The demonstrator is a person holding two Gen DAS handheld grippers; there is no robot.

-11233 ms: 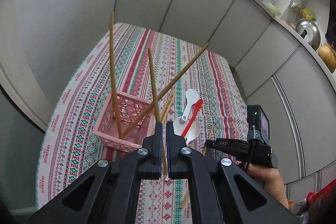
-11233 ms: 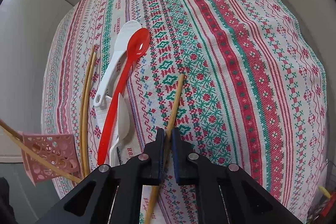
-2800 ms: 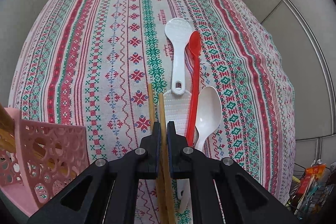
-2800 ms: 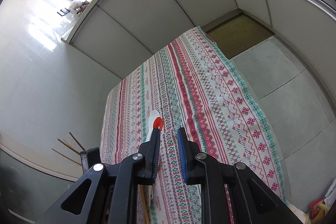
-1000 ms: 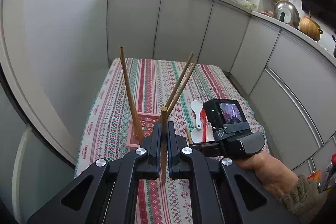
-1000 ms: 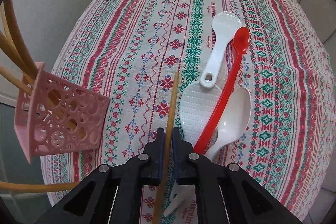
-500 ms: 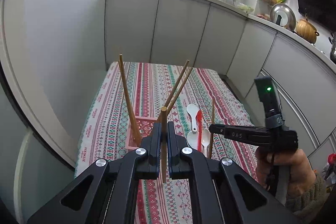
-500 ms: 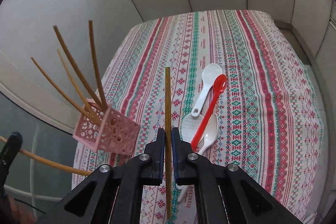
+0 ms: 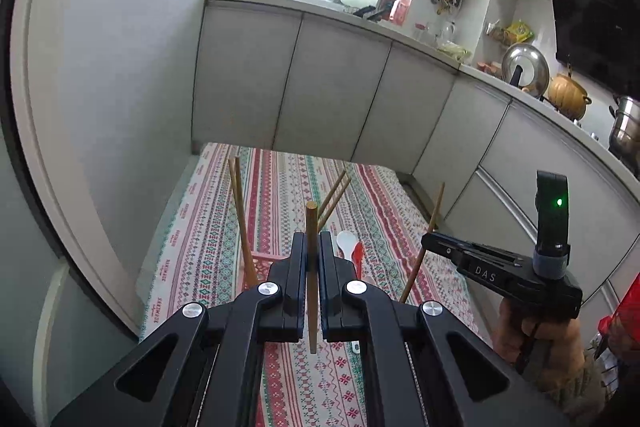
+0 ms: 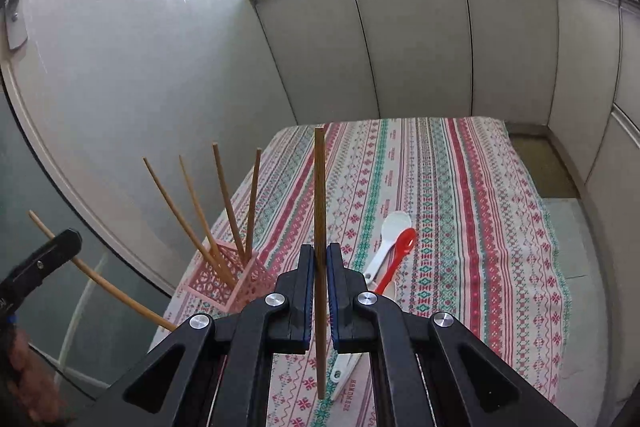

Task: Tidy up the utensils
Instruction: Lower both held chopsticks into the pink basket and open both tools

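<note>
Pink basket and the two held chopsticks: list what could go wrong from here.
1. The pink basket already holds four leaning chopsticks; pushing in more could tip this small basket.
2. The left gripper and right gripper each pinch one chopstick, and, at a narrow point, so either may pivot or slip.
3. Both sticks heading for one basket could collide.

pink lattice basket [image 10: 224,283], red spoon [image 10: 394,259], red-green striped tablecloth [image 10: 460,211]
</note>
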